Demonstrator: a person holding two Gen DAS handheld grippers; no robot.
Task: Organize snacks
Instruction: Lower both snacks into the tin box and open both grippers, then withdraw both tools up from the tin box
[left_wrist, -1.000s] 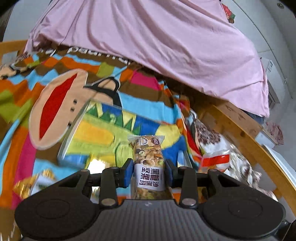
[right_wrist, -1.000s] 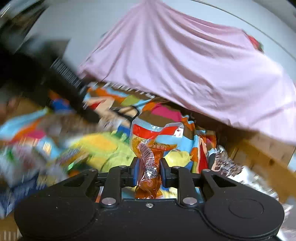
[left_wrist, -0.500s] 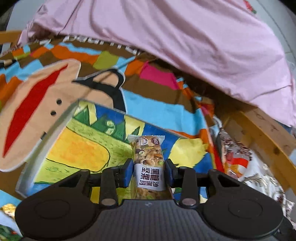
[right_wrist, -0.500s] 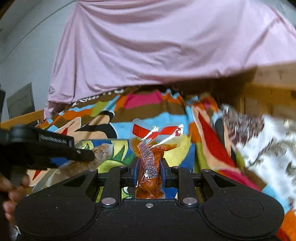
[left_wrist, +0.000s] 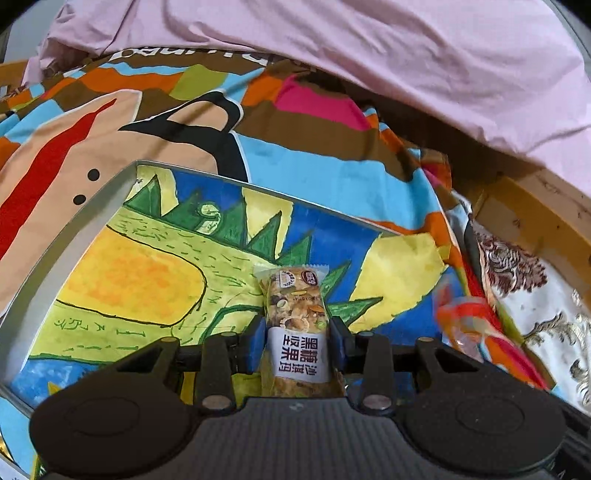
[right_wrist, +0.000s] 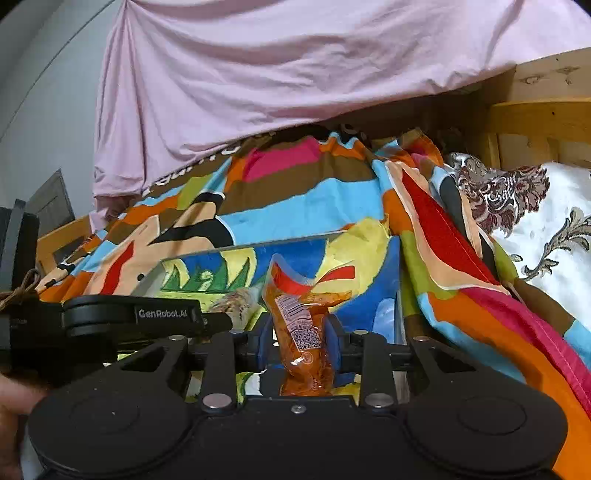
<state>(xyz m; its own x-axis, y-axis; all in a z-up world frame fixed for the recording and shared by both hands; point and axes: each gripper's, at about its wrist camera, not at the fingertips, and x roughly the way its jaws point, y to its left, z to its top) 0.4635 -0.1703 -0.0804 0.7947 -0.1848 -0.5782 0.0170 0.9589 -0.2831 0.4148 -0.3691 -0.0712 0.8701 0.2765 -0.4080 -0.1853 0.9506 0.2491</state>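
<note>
A nut bar in a clear wrapper with a white label sticks out forward, and my left gripper is shut on it. It hangs low over a grey-rimmed tray lined with a bright dinosaur drawing. In the right wrist view an orange snack packet stands between the blue pads of my right gripper, whose jaws are opening while the pads still touch its sides. It sits at the near right part of the tray. The left gripper shows at the left there, with the nut bar at its tip.
The tray lies on a many-coloured cartoon blanket. A pink sheet hangs behind it. To the right are a white patterned cloth and a wooden frame. A hand shows at the lower left.
My left gripper has moved forward and down, so the tray now fills its view. My right gripper rolled level, came up to the tray's right side, and its jaws widened slightly around the orange packet.
</note>
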